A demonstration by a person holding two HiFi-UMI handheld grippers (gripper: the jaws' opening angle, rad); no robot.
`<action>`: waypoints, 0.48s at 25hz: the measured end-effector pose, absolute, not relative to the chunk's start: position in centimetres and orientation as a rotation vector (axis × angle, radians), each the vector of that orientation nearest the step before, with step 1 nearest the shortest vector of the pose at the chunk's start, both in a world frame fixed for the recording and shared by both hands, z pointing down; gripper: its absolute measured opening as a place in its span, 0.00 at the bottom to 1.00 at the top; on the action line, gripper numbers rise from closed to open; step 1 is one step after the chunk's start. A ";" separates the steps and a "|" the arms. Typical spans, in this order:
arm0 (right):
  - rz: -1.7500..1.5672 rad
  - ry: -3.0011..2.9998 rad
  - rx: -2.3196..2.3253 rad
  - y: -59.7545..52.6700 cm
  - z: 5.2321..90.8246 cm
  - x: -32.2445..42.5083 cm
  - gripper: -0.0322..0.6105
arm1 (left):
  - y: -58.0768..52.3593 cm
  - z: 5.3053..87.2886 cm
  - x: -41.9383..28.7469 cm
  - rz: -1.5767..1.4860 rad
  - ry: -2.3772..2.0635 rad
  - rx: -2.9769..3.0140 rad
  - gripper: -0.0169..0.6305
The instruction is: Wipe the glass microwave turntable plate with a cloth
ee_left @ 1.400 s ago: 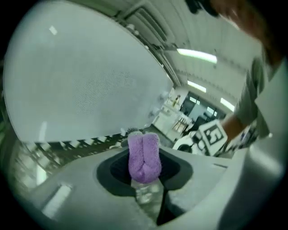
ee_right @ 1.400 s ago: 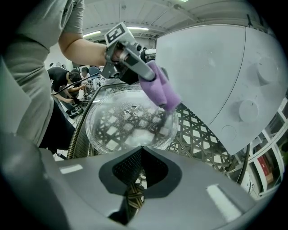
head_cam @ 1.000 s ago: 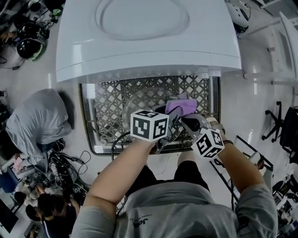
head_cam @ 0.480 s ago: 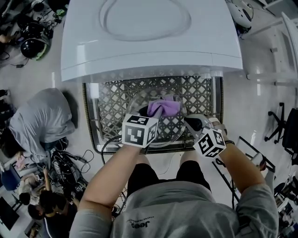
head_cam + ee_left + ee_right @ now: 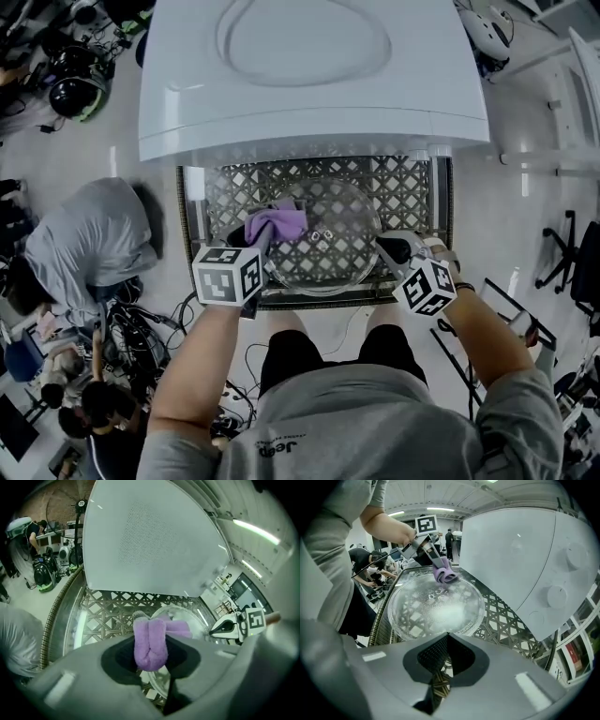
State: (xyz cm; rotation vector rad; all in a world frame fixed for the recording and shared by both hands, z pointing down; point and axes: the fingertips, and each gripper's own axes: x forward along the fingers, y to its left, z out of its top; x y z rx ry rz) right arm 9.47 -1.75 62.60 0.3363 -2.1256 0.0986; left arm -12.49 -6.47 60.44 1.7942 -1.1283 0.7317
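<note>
You are gripping the purple cloth (image 5: 277, 225) firmly in the left gripper (image 5: 259, 240), and it is resting on the left part of the glass turntable plate (image 5: 330, 251), at centre frame. Your right gripper (image 5: 388, 250) is sitting clamped on the plate's right rim. The plate is lying flat on the metal lattice rack (image 5: 405, 187), below the white appliance (image 5: 309, 89).

Glass turntable plate (image 5: 323, 239) flat on lattice-top table (image 5: 405, 190)

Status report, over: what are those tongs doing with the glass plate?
Left tongs shut on purple cloth, pressed on glass plate. Right tongs shut on its rim. Nothing in the way.
</note>
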 end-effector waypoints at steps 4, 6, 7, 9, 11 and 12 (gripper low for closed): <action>0.082 -2.126 0.332 -1.7 62.6 9.3 0.06 | -6.5 59.4 -10.6 0.625 -1.086 1.783 0.18; 0.069 -2.130 0.340 -1.8 62.5 9.3 0.06 | -6.4 58.4 -6.8 0.508 -0.981 1.788 0.18; 0.065 -2.132 0.346 -1.8 62.5 9.3 0.06 | -6.3 58.0 -4.5 0.457 -0.917 1.789 0.18; 0.062 -2.135 0.354 -1.7 62.5 9.3 0.06 | -6.1 57.5 0.4 0.372 -0.790 1.777 0.18; 0.066 -2.140 0.355 -1.7 62.6 9.2 0.06 | -6.0 57.2 4.5 0.310 -0.687 1.756 0.18; 0.070 -2.142 0.357 -1.7 62.5 9.1 0.06 | -6.1 57.3 6.1 0.293 -0.655 1.746 0.18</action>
